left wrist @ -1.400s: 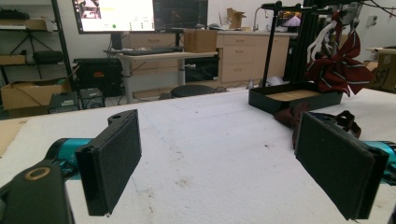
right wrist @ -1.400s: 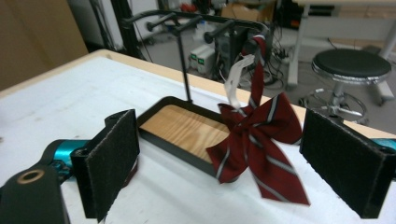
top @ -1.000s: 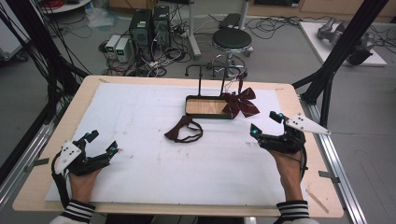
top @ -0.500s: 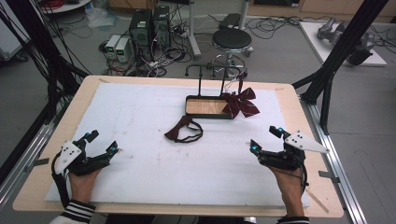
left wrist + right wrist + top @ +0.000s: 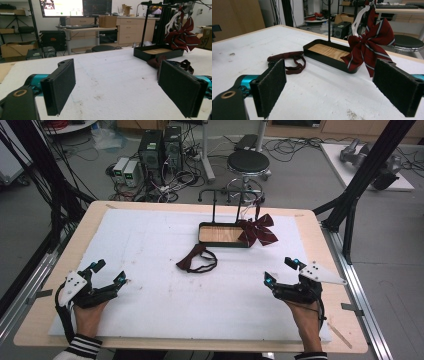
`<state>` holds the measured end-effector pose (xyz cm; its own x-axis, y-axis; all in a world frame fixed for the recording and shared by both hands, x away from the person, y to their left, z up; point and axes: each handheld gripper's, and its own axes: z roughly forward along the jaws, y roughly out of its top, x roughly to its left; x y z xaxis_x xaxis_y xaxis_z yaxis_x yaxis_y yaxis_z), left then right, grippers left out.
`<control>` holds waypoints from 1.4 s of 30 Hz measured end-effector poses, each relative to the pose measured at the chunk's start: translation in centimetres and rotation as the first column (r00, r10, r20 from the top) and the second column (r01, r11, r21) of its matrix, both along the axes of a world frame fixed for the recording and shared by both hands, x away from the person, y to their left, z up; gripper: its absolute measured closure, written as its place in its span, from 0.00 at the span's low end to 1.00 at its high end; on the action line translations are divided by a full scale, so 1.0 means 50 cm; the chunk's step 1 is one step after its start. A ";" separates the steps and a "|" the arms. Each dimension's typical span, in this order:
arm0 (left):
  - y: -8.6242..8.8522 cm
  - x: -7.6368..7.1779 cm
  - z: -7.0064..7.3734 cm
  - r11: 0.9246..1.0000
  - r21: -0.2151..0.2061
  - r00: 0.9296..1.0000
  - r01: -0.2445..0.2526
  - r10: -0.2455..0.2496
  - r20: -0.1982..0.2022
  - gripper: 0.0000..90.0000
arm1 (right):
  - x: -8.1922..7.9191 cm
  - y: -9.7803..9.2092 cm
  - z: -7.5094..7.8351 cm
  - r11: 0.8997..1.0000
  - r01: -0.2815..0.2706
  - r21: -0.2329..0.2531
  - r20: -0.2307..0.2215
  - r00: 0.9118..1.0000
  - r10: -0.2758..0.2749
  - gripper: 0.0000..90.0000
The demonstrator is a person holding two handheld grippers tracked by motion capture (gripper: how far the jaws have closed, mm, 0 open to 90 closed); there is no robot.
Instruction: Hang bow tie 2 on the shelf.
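A dark red striped bow point(image 5: 257, 231) point(image 5: 369, 42) point(image 5: 182, 37) hangs from a black rack over the right end of a black tray point(image 5: 202, 240) point(image 5: 322, 58) point(image 5: 140, 53) with a wooden floor. A second dark red bow tie point(image 5: 196, 261) point(image 5: 287, 61) lies flat on the white foam, in front of the tray. My left gripper point(image 5: 109, 272) point(image 5: 125, 90) rests open near the front left corner, empty. My right gripper point(image 5: 281, 270) point(image 5: 337, 87) is open and empty at the front right, pointing toward the tray.
The white foam sheet point(image 5: 165, 310) covers a wooden table point(image 5: 45, 320). A black stool point(image 5: 248, 162) and computer boxes point(image 5: 160, 145) stand on the floor beyond the far edge. Black frame posts point(image 5: 360, 175) rise at both sides.
My right gripper has drawn back toward the table's front edge, away from the hanging bow. The left gripper has stayed still.
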<state>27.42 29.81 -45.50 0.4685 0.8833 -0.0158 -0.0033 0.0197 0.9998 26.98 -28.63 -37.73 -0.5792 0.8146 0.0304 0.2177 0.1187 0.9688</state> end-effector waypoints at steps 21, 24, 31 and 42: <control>0.001 0.001 0.000 1.000 -0.001 1.000 0.000 0.000 -0.006 0.17 | 0.025 0.034 0.036 0.999 -0.031 -0.009 -0.008 0.999 0.031 0.12; 0.001 0.000 0.000 1.000 -0.008 1.000 0.003 -0.003 -0.001 0.17 | 0.033 0.049 0.044 0.999 -0.034 -0.017 -0.015 0.999 0.033 0.12; 0.002 0.000 0.000 1.000 -0.005 1.000 0.000 0.000 0.002 0.17 | 0.059 0.094 0.052 0.997 -0.043 -0.067 -0.051 0.998 0.040 0.12; 0.002 -0.001 0.000 1.000 -0.009 1.000 0.000 0.000 0.003 0.17 | 0.111 0.179 0.068 0.990 -0.107 -0.090 -0.109 0.989 0.097 0.12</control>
<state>27.39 29.93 -45.52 0.4689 0.8829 -0.0229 -0.0060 0.0291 0.9996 32.55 -19.68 -34.31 -0.6572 0.7535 0.0200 0.2985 0.2357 0.9248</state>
